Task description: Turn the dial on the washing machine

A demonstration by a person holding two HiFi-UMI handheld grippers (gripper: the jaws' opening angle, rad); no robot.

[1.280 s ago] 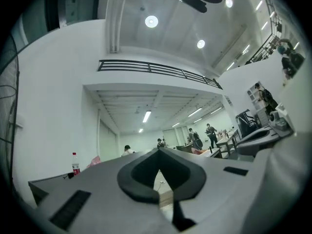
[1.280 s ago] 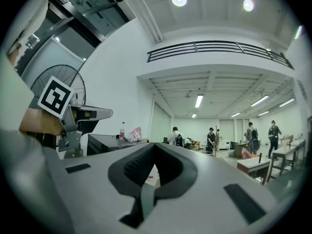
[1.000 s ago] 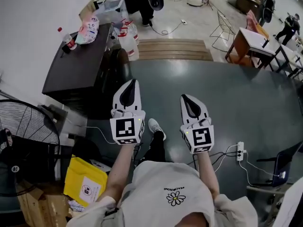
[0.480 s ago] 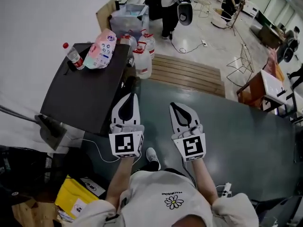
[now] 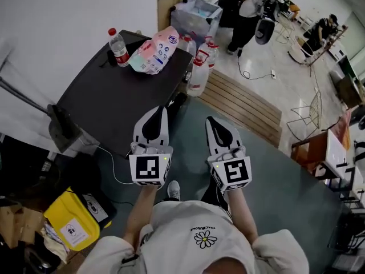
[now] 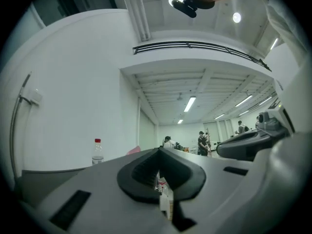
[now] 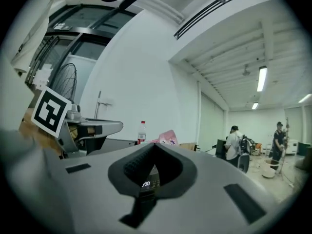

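The washing machine (image 5: pixel 114 96) is a dark, flat-topped box at the upper left of the head view. Its dial does not show in any view. My left gripper (image 5: pixel 159 110) hangs over its near right corner, jaws shut and holding nothing. My right gripper (image 5: pixel 211 120) is beside it over the grey floor, also shut and holding nothing. In the left gripper view the left gripper (image 6: pixel 158 151) points level along the machine's top. In the right gripper view a lit digit display (image 7: pixel 146 183) shows below the tip of the right gripper (image 7: pixel 154 145).
A water bottle (image 5: pixel 118 47) and a pink packet (image 5: pixel 155 50) lie on the machine's far end. Plastic jugs (image 5: pixel 198 70) and a wooden pallet (image 5: pixel 245 104) stand beyond it. A yellow bag (image 5: pixel 71 224) is on the floor at the left. People (image 5: pixel 245 4) stand far back.
The head view has swung left and nearer to the dark machine, which now fills more of the upper left. Both grippers stay shut, side by side, now close to its right corner.
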